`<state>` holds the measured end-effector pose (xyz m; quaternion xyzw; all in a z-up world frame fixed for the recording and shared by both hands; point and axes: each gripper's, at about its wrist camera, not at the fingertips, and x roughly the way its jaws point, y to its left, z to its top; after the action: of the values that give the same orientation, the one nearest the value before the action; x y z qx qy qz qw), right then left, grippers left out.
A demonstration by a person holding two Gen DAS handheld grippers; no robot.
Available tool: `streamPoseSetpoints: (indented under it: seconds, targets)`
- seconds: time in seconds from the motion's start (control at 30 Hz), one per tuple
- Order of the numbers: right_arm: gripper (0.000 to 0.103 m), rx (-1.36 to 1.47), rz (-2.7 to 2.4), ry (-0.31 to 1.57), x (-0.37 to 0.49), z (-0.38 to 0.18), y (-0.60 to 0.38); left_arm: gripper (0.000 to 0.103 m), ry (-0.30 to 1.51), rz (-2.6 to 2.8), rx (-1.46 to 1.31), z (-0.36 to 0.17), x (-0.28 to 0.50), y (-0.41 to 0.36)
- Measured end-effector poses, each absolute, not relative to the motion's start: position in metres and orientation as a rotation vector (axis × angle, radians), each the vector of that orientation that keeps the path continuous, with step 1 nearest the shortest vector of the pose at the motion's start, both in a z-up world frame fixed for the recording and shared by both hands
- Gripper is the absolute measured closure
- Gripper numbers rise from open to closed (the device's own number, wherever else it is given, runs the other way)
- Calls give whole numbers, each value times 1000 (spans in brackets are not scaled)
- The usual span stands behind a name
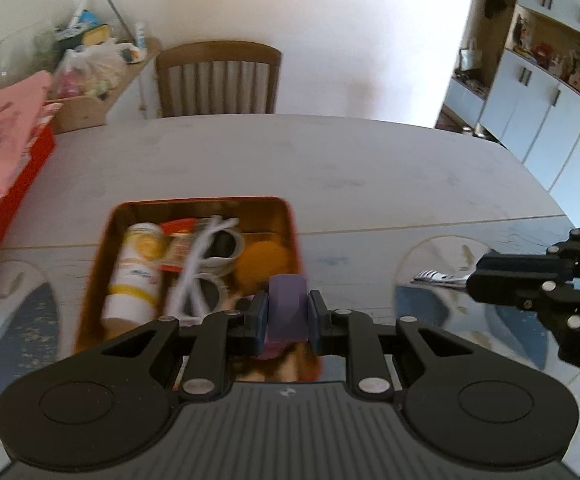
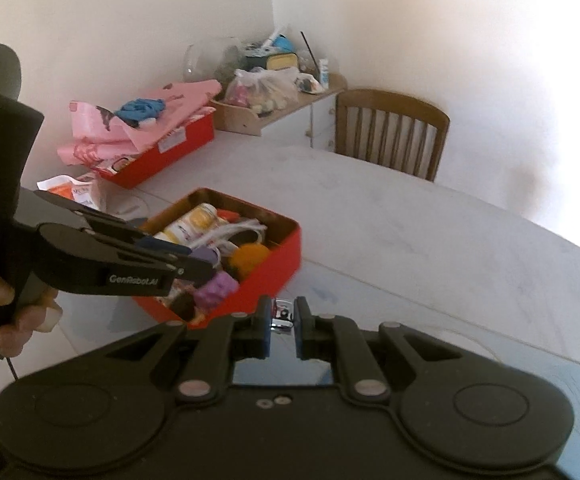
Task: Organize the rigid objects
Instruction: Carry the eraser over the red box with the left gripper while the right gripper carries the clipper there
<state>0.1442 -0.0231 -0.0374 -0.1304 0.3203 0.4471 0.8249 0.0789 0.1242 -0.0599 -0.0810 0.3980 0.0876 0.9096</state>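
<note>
- While your left gripper (image 1: 288,314) hangs over the near end of the open red metal tin (image 1: 295,236), its jaws are closed on a purple rounded block (image 1: 287,304), pads pressed to both of its sides.
- That tin sits on the pale grey surface (image 1: 369,168) and already holds a white and yellow cylindrical bottle (image 1: 138,272), white plastic-framed glasses (image 1: 200,276), a roll of clear tape (image 1: 226,248) and an orange round ball (image 1: 264,264), all packed close together.
- From your right wrist camera, a lilac knobbly block (image 2: 218,290) lies in the tin's near corner, just below the left gripper.
- Your right gripper (image 2: 282,328) is low to the surface, to the right of the tin, its jaws nearly closed around a small shiny chrome metal object (image 2: 284,314); you cannot tell from either view whether the pads actually touch it.
- A red cardboard box (image 2: 170,148) heaped with pink paper sits well apart on the far left of the surface.
</note>
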Motion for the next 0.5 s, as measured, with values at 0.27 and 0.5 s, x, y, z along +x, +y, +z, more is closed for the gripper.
streamPoseSetpoints:
  seconds: [0.27,0.5]
  targets:
    - [93,-296,981,658,131,-34,21,83,826,235,-166,-62,58,171]
    - [93,-322,982,663,127,-45,54,83,867,250,-163,-75,52,203]
